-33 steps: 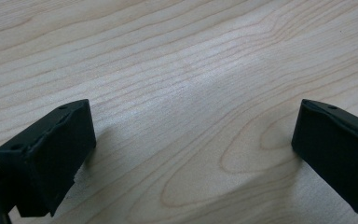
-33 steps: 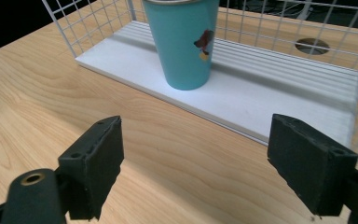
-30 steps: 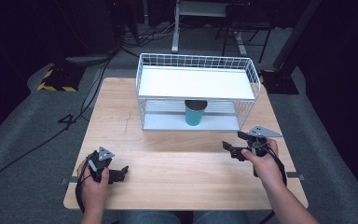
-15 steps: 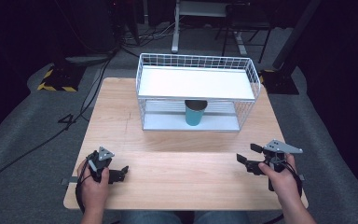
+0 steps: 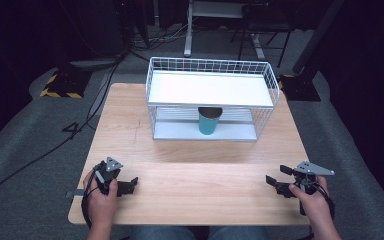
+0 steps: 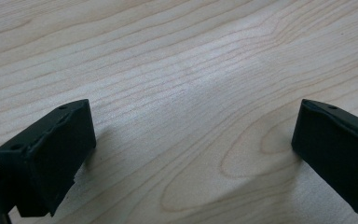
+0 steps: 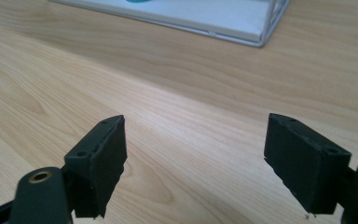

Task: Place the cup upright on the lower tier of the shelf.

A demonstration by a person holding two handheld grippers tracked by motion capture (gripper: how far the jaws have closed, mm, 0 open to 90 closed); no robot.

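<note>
Honestly both the left gripper (image 5: 130, 186) and right gripper (image 5: 272, 182) rest near the counter (image 5: 190, 165) edge, fingers spread and empty, so the teal cup (image 5: 209, 123) on the wire rack's (image 5: 210, 100) lower shelf probably needs a forward reach next.

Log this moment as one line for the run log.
left gripper: open, holding nothing, near table edge | right gripper: open, holding nothing | teal cup: upright on wire rack's lower shelf

The high view looks forward and down on the whole wooden table (image 5: 195, 170). Both gripper views sit very near its surface; the right one faces the far wire rack (image 7: 242, 23).
</note>
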